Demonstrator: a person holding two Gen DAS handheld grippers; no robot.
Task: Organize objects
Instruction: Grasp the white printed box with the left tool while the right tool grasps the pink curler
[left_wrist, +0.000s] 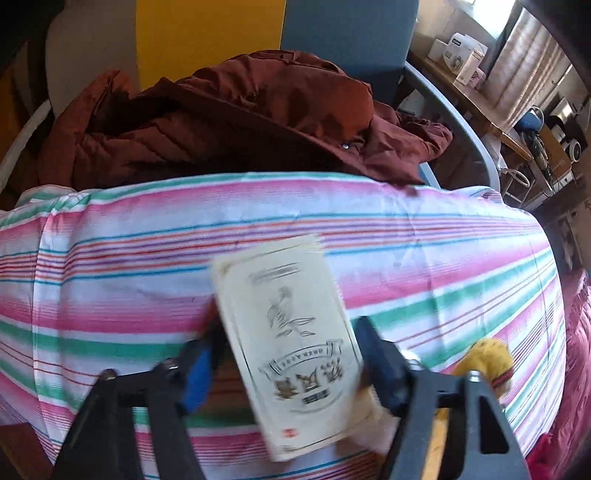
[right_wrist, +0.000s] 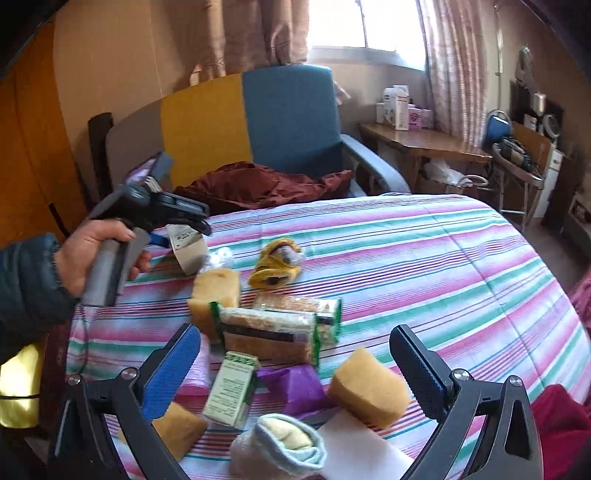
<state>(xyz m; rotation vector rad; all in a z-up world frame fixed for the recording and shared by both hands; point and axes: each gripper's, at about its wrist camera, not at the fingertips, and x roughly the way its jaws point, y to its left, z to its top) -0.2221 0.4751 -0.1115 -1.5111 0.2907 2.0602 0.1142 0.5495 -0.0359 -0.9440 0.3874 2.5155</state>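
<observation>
- The left tongs (left_wrist: 288, 354) are clamped on a cream box (left_wrist: 291, 343); its two long sides sit between the pads, and it hangs just above the striped bed (left_wrist: 424, 258), toward the bed's far edge.
- The box looks blurred and tilted in the left wrist view, so I judge the grip may be only on the edges. If the pads hold little of the thin card sides, the box can turn or slip out.
- In the right wrist view a hand (right_wrist: 92, 254) holds the left tool near the far left corner of the bed, with the box (right_wrist: 186, 245) under it.
- The right tongs (right_wrist: 295, 373) stand apart and hold nothing. They hover over the near edge of the bed.
- Below them lie a green carton (right_wrist: 231, 393), a purple packet (right_wrist: 295, 387), a sponge (right_wrist: 369, 387) and rolled socks (right_wrist: 284, 446), all close together.
- Risk: if the right tongs go down here, the wide pads can push a neighbour or catch two things together, because the items touch or almost touch.
- A yellow toy (right_wrist: 275, 264) and snack packs (right_wrist: 280, 325) lie in the middle of the bed; the soft cover can let things roll.
- A brown coat (left_wrist: 221, 122) lies beyond the far edge.
</observation>
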